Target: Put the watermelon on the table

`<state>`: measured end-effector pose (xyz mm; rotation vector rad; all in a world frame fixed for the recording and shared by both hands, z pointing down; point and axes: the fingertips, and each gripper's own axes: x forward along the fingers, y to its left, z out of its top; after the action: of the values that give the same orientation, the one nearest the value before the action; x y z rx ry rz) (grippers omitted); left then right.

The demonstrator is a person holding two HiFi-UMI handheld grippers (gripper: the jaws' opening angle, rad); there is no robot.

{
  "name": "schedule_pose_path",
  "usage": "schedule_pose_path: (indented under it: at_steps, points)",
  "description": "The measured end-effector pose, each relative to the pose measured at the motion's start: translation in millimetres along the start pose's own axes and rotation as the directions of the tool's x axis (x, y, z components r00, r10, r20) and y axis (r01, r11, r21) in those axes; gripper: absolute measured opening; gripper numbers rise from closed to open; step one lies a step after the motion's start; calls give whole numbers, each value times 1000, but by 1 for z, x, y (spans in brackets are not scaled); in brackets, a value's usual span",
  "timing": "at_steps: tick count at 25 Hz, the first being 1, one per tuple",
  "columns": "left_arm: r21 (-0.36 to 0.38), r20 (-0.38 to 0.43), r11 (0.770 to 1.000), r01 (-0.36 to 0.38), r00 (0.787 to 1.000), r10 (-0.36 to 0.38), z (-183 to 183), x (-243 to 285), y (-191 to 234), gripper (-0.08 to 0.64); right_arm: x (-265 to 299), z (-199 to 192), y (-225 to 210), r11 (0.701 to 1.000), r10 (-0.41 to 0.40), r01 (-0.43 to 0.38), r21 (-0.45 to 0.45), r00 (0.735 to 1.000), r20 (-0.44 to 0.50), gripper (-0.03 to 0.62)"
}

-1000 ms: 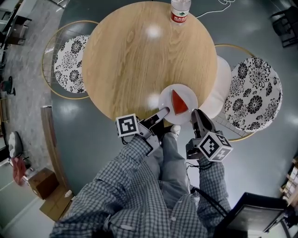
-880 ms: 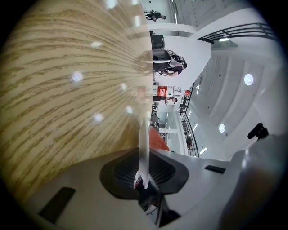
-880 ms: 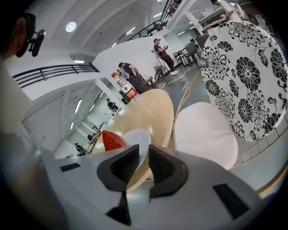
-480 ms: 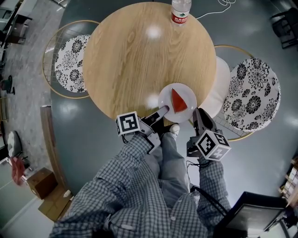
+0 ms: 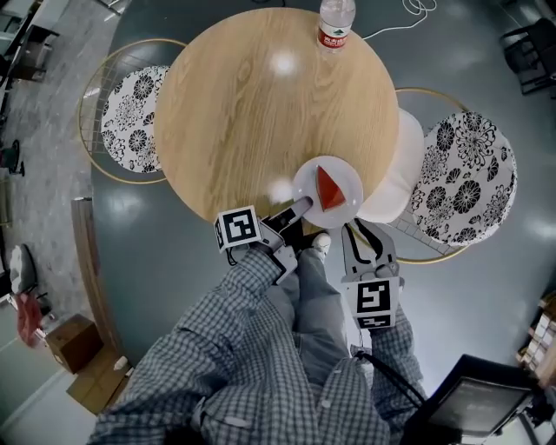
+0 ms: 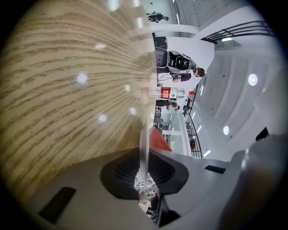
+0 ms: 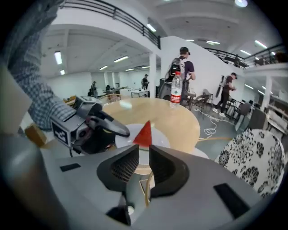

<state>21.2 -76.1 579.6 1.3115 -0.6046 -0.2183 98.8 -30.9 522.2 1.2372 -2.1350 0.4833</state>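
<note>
Clamping round white plate (image 5: 301, 184), wedge-shaped red watermelon (image 5: 327, 189)

Open hall with a glossy grey floor (image 5: 148, 252) and white walls (image 7: 207, 60).
Round wooden table (image 5: 252, 113) at centre, a floral chair (image 5: 130, 109) at its nine o'clock, a second floral chair (image 5: 465, 174) at three; seemingly a cardboard box (image 5: 74, 341) at seven. Strip lights (image 7: 121, 59) and a railed balcony (image 7: 112, 15) overhead.

On view: one round wooden bench (image 5: 261, 113), one white plate (image 5: 306, 184), one watermelon slice (image 5: 328, 187), one water bottle (image 5: 336, 22), two floral-cushioned chairs (image 5: 133, 119) (image 5: 460, 174), and two grippers, the left gripper (image 5: 302, 205) and the right gripper (image 5: 358, 230).
</note>
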Motion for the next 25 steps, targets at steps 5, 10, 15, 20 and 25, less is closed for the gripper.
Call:
schedule_pose_path:
  at_steps: [5,10,15,20,25]
  points:
    - [0,-2,1000,1,1000,-1,0,1,0,48,8,-11,40,929,40,-63,-365,997,-71,72]
    - [5,-3,1000,1,1000,-1,0,1,0,48,20,-19,49,848,18,-72,-524,994,-108,72]
    - [9,-1,1000,1,1000,-1,0,1,0,48,31,-24,50,801,-4,-74,-594,992,-129,71]
    - [21,5,1000,19,1000,-19,0,0,-2,48,33,-27,51,771,-20,-90,-630,986,-165,51]
    - [-8,1,999,37,999,-37,-1,1,-4,48,30,-25,50,781,-9,-102,-616,985,-174,51]
